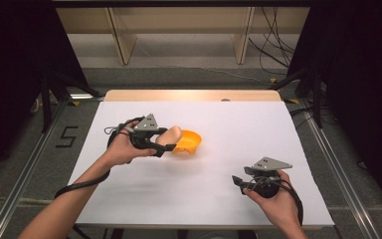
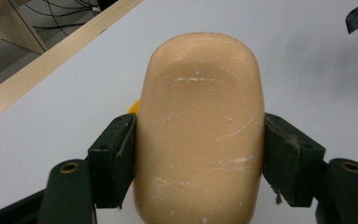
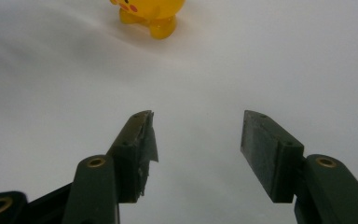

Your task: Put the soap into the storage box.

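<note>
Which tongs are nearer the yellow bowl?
Left. The left tongs hover right beside the yellow bowl, clamping a tan block; the right tongs sit well away.

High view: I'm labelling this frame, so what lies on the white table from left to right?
Left gripper, shut on a beige oval block → yellow bowl-like toy → right gripper, fingers apart and empty.

Left tongs (image 1: 171,144) clamped on load, held above table; right tongs (image 1: 238,182) parted, empty, resting low
</note>
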Demonstrator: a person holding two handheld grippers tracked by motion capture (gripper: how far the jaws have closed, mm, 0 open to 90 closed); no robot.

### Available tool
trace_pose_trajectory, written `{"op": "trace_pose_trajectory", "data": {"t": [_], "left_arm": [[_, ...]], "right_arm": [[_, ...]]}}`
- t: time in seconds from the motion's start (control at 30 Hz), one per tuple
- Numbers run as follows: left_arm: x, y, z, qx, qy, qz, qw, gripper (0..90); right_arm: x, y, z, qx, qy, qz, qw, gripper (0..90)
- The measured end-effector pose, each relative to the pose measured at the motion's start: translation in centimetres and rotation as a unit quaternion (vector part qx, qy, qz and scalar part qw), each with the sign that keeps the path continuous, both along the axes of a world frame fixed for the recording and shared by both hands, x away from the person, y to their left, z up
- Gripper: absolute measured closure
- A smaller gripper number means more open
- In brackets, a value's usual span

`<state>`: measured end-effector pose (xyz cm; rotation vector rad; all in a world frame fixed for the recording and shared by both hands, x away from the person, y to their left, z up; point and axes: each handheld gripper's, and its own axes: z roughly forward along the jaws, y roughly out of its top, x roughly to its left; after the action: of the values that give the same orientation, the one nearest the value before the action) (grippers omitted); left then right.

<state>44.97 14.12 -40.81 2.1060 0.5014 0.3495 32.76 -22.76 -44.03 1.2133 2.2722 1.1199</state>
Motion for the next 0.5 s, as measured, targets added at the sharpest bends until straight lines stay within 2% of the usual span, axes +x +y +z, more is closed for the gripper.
{"op": "trace_pose_trajectory", "data": {"t": [0.03,0.1,0.23,0.3,0.37,0.5], "left_arm": [[-0.03,-0.07,-0.03,-0.005,0.004,0.005,1.0,32.1],[0.13,-0.1,-0.01,-0.003,-0.001,0.004,1.0,32.1],[0.27,-0.25,0.02,-0.007,0.003,0.011,0.9999,32.1],[0.39,-0.32,0.05,-0.007,0.0,0.009,0.9999,32.1],[0.5,-0.38,0.09,-0.006,-0.001,0.008,1.0,32.1],[0.56,-0.6,0.06,-0.01,0.002,0.011,0.9999,32.1]], "right_arm": [[0.04,-0.01,-0.03,0.002,-0.001,0.002,1.0,44.6],[0.02,-0.01,-0.01,0.005,0.003,0.002,1.0,44.6],[0.04,-0.11,0.05,-0.003,-0.008,0.003,1.0,44.6],[0.01,-0.08,0.04,-0.002,-0.007,0.0,1.0,44.6],[-0.12,0.08,0.03,0.007,0.004,-0.004,1.0,44.6],[-0.14,0.06,0.06,0.006,0.002,-0.006,1.0,44.5]]}}
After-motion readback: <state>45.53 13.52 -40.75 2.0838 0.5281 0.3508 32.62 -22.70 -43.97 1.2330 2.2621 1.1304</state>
